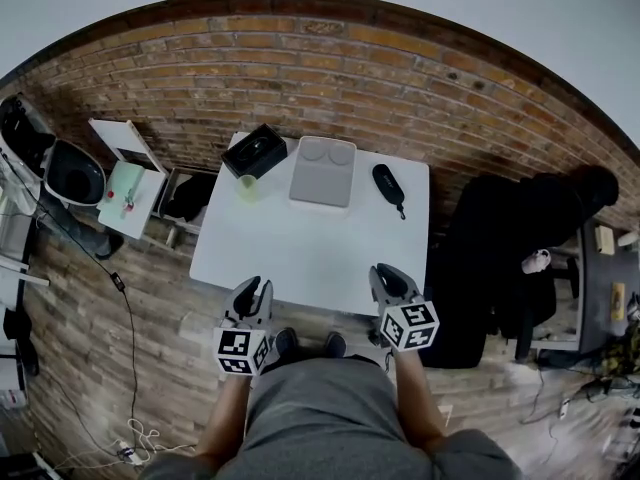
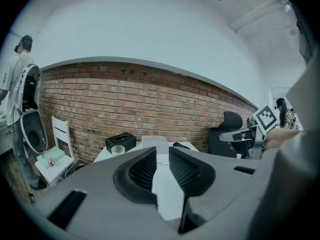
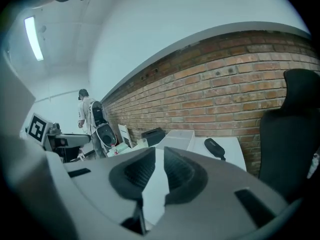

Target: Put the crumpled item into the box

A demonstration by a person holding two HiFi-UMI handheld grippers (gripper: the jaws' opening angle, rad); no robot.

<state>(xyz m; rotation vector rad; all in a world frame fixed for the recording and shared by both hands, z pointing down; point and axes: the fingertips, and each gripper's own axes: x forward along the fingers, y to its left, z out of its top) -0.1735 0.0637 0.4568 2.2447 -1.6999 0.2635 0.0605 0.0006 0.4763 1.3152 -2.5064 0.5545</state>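
1. Fingers of the left gripper (image 1: 251,290) stand a little apart, and those of the right gripper (image 1: 389,274) are narrower still. Nothing sits between either pair, and both hover at the near edge of the white table (image 1: 300,253).
2. Along the table's far edge are a black box (image 1: 254,151) at the left corner, a grey box (image 1: 323,171) in the middle and a black case (image 1: 387,184) rightward.
3. A small pale green item (image 1: 247,186) lies just beside the black box.
4. A brick wall (image 2: 150,96) stands behind the table, with a black chair (image 1: 500,248) off its right edge.
5. That green item is too small to tell whether it is crumpled.
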